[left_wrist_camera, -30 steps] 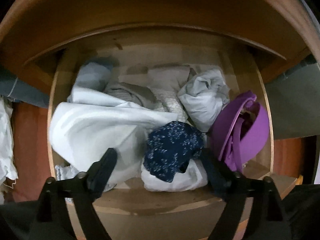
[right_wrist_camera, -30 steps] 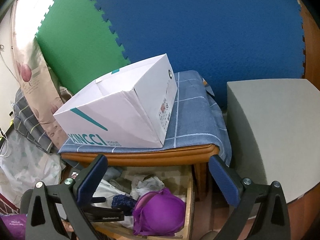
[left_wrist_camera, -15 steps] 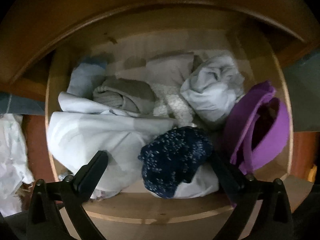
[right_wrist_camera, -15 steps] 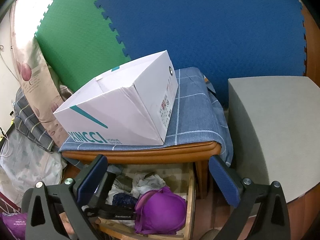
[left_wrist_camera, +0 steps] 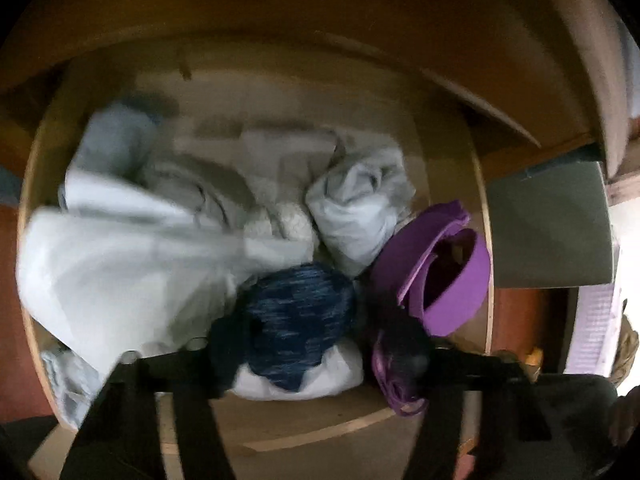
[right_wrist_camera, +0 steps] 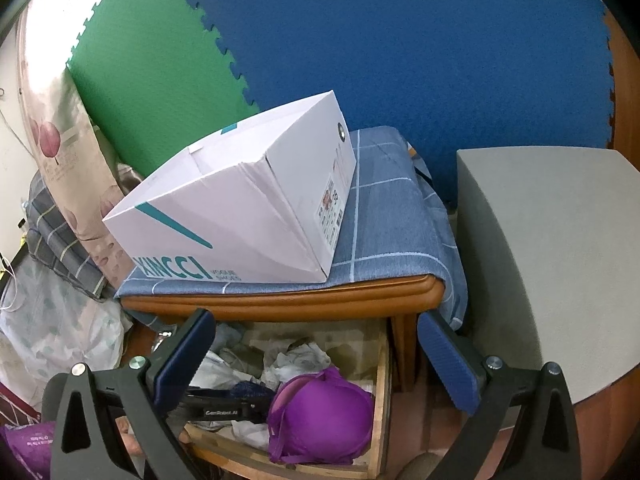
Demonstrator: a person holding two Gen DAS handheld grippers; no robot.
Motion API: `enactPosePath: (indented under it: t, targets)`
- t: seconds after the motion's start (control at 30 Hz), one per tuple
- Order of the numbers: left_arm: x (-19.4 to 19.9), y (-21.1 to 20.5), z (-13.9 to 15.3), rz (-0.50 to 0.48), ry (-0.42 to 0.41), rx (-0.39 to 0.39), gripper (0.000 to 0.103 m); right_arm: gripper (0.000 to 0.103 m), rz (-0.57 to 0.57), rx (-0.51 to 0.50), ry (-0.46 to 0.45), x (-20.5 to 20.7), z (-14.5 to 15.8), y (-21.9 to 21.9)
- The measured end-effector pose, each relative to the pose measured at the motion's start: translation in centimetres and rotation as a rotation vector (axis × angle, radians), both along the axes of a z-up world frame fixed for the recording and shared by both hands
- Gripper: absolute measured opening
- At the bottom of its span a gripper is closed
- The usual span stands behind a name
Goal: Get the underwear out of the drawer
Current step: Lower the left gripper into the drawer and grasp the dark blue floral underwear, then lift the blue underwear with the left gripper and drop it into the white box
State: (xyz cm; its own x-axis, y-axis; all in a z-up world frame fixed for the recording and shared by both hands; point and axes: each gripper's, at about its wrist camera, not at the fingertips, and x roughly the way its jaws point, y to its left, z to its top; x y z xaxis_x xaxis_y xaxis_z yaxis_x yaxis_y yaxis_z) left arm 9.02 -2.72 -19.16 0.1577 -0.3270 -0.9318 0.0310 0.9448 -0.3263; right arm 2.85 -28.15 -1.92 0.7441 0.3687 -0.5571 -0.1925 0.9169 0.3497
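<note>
Blue and green foam mats back the open drawer; inside, navy underwear sits between the left claw fingers, just closing onto it (blur hides contact); right claw hovers wide, empty

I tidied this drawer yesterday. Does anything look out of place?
Yes. The clothes in the drawer lie crumpled, not folded, and the purple bra stands on edge against the right wall.

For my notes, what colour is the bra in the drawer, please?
Purple bra, clearest in the right wrist view.
</note>
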Motion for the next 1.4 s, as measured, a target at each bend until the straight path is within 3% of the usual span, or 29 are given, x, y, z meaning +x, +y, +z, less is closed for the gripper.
enactPosePath:
  t: [0.07,0.23,0.27,0.33,0.53,0.83,1.07,1.23,1.4]
  targets:
    - [0.2,0.0,-0.9,0.0,0.032,0.04,0.044,0.103,0.002,0.0,0.004,0.0,-0.1,0.0]
    - [0.2,0.8,-1.4,0.034,0.037,-0.015,0.041,0.103,0.003,-0.003,0.009,0.1,-0.2,0.2]
    - [0.1,1.0,-1.3,0.036,0.032,-0.032,0.027,0.103,0.004,-0.004,0.01,0.2,-0.2,0.2]
    - [-0.8,1.3,-1.2,0.052,0.033,-0.036,0.019,0.103,0.005,-0.01,0.01,0.1,-0.3,0.2]
    - [-4.1,0.9,2.1,0.045,-0.094,-0.015,0.016,0.103,-0.02,0.0,0.02,0.3,-0.5,-0.4]
    - [-10.3,0.3,12.6,-0.031,-0.31,-0.066,0.016,0.103,-0.033,0.009,0.043,0.7,-0.8,-0.7]
    - [-11.3,0.9,22.9,-0.046,-0.487,-0.092,0.016,0.103,-0.04,0.01,0.05,0.6,-0.9,-0.8]
    - [-9.9,0.8,29.8,-0.052,-0.595,-0.078,0.017,0.103,-0.044,0.017,0.051,0.7,-0.9,-1.0]
    - [-4.5,0.9,34.6,-0.035,-0.662,-0.026,0.017,0.103,-0.04,0.023,0.054,0.7,-1.0,-1.0]
